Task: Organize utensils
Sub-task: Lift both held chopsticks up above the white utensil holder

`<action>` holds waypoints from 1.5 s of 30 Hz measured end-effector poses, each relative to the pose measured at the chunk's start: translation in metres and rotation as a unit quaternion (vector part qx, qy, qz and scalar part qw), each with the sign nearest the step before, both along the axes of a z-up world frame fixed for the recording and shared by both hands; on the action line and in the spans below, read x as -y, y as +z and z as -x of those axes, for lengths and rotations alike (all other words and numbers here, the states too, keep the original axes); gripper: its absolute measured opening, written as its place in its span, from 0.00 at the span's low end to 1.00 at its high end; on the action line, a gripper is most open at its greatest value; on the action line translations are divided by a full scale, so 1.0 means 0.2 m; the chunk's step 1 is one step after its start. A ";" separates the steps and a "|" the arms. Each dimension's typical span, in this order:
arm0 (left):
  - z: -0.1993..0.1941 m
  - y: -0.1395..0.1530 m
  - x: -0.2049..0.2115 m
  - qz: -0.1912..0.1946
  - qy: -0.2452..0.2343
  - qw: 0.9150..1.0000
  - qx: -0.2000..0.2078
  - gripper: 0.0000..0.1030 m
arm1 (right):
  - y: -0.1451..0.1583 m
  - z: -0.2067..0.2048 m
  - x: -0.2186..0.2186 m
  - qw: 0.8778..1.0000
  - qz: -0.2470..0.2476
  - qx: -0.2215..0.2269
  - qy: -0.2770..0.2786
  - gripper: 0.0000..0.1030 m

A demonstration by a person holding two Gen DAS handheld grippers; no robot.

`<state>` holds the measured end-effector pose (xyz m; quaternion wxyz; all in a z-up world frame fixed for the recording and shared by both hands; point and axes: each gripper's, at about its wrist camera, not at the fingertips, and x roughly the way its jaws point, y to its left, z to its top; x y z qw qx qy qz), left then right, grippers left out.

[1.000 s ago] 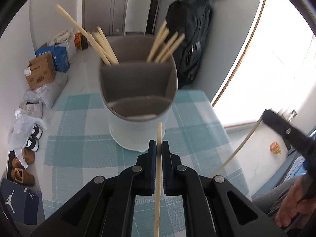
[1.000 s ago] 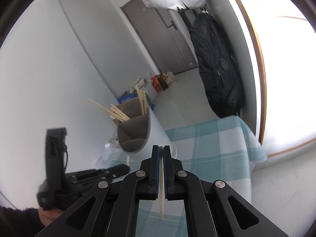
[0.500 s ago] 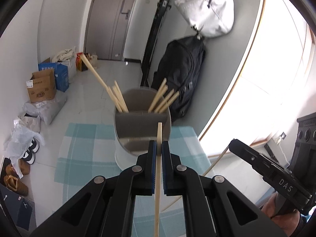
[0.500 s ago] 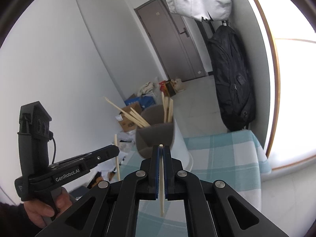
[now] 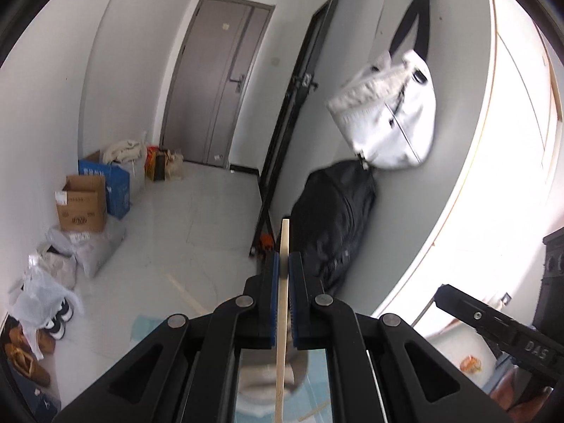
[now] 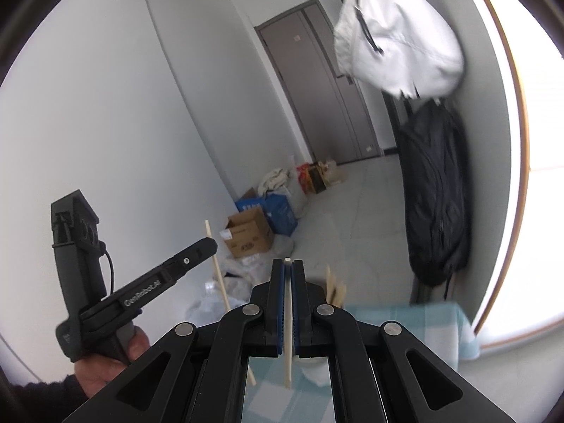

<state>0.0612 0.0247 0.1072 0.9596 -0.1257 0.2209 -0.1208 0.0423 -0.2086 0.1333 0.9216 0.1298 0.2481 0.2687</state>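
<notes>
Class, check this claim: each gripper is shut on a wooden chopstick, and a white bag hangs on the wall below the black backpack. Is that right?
One error: the white bag hangs above the black backpack, as the left wrist view shows. The left gripper and right gripper each clamp a chopstick.

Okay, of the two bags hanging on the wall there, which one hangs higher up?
The white bag. It hangs from a dark strap high on the wall, while the black backpack hangs below it, reaching down toward the floor.
</notes>
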 end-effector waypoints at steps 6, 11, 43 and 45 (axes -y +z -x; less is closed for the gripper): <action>-0.16 0.02 -0.05 0.007 0.035 0.999 0.023 0.01 | 0.11 -0.20 -0.07 1.000 0.015 0.011 -0.003 0.03; -0.24 -0.01 -0.05 0.002 0.061 0.997 0.046 0.01 | 0.12 -0.34 -0.13 0.999 0.033 0.018 -0.002 0.03; -0.24 -0.27 -0.02 -0.036 0.002 0.999 -0.007 0.01 | -0.29 -0.56 -0.26 0.995 0.059 -0.067 0.040 0.05; -0.23 -0.27 -0.02 -0.042 -0.008 0.999 -0.013 0.01 | -0.32 -0.54 -0.27 0.995 0.063 -0.069 0.041 0.04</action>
